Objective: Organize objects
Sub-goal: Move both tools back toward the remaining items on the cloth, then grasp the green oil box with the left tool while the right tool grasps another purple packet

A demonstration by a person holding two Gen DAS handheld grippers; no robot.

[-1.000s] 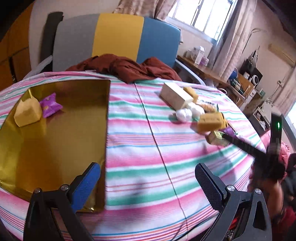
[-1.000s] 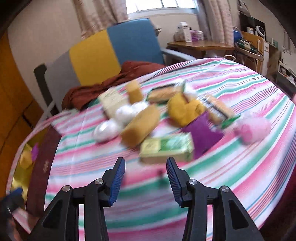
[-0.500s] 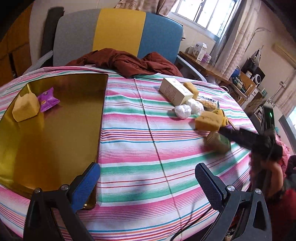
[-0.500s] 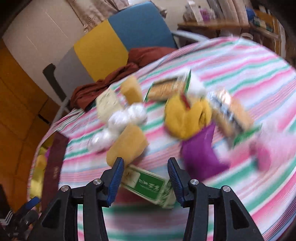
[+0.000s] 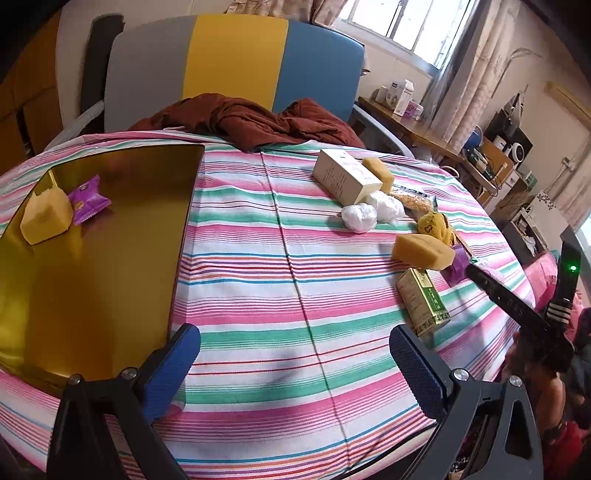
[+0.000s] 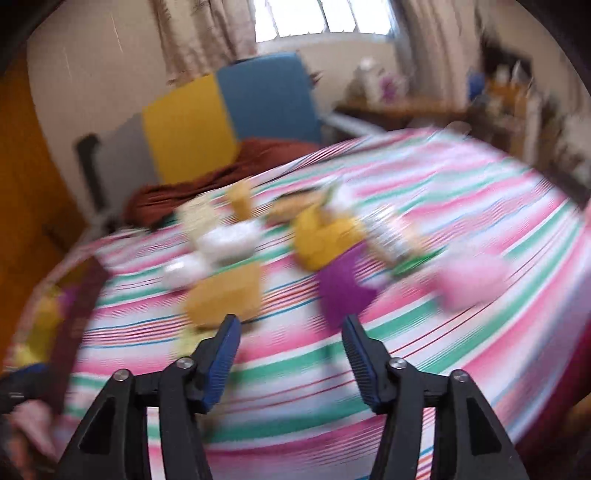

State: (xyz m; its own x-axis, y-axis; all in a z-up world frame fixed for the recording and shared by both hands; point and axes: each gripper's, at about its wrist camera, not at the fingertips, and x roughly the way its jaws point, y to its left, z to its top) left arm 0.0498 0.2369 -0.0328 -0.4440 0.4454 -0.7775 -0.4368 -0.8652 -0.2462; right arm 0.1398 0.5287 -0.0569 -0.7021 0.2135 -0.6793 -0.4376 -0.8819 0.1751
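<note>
Since the earlier frame the right gripper [image 6: 290,350] let go the green box [image 5: 423,301], now lying near the yellow sponge [image 5: 423,251]. Both grippers stand spread, empty; left gripper [image 5: 295,354] waits beside the gold tray [image 5: 110,295]. Next, I judge: grasp again, carry to tray.

daylight via window [image 5: 399,26] | right view motion-blurred (heavy) | fisheye edges

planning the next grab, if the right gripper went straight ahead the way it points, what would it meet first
Probably the yellow sponge just beyond its left fingertip, or the striped tablecloth between the open jaws of the right gripper; blur makes depth uncertain.
</note>
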